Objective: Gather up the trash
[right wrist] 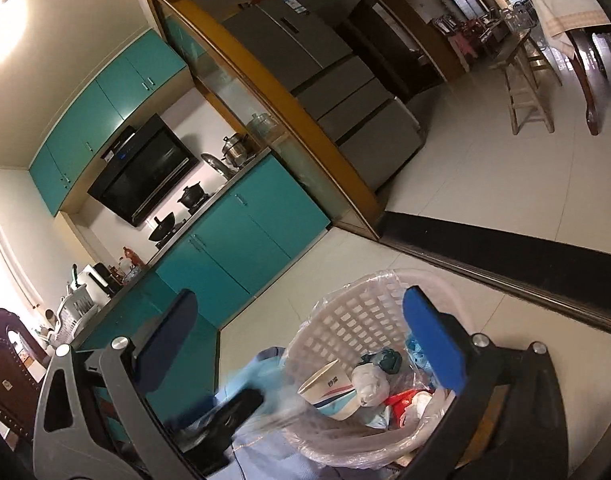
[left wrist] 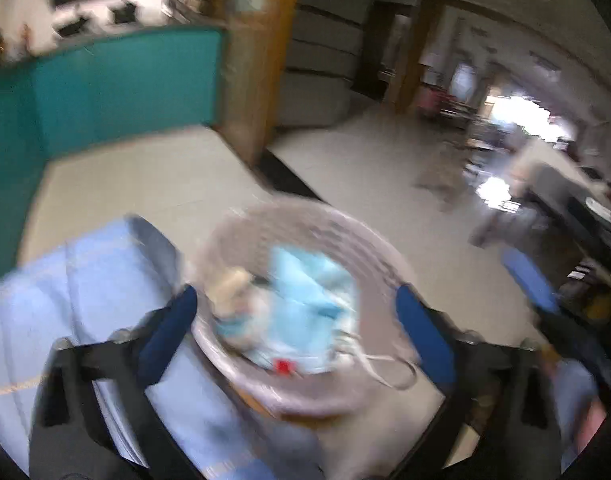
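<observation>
Both tools released above a lined waste basket that already holds the trash.

Going left to right: the left tool stands wide apart with nothing between its pads, blurred, over the white plastic basket, where a pale blue wrapper lies. The right tool is spread just as wide and empty over the same basket, which sits on the floor near the teal cabinets. Inside it a paper cup bears dark printing too small to read. I judge the drop finished; the next move calls for finding more trash, or drawing the clear liner shut.
</observation>
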{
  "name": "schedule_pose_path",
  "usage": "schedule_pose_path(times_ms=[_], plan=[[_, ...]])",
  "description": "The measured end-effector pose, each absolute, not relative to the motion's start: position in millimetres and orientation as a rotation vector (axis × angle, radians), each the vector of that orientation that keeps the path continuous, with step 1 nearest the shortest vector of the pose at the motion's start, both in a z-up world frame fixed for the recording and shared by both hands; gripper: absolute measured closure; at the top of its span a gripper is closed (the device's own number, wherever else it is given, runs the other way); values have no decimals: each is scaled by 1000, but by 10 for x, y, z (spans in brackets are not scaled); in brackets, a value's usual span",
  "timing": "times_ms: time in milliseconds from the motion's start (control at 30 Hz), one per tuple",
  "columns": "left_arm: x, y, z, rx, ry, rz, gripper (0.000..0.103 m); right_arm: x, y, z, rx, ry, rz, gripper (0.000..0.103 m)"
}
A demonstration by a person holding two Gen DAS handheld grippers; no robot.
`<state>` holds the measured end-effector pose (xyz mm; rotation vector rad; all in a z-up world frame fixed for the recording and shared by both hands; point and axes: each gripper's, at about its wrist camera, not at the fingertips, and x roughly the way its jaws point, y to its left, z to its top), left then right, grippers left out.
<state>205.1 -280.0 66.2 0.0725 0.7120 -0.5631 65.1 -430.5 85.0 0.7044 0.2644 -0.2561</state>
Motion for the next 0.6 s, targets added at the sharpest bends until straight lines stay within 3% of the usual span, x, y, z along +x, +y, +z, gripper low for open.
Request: schedule_pose_path(times_ms=[100, 300, 600], plan=[[2115, -2641, 552, 70, 765, -486, 4, 683, -4241, 874, 673, 289, -240, 3], [1766, -1484, 381, 71, 748, -303, 3, 841, -3881, 886, 562, 366, -183, 3], [1220, -92, 124, 11, 798, -79, 3, 1039, -2316, 609, 223, 660, 107, 3]])
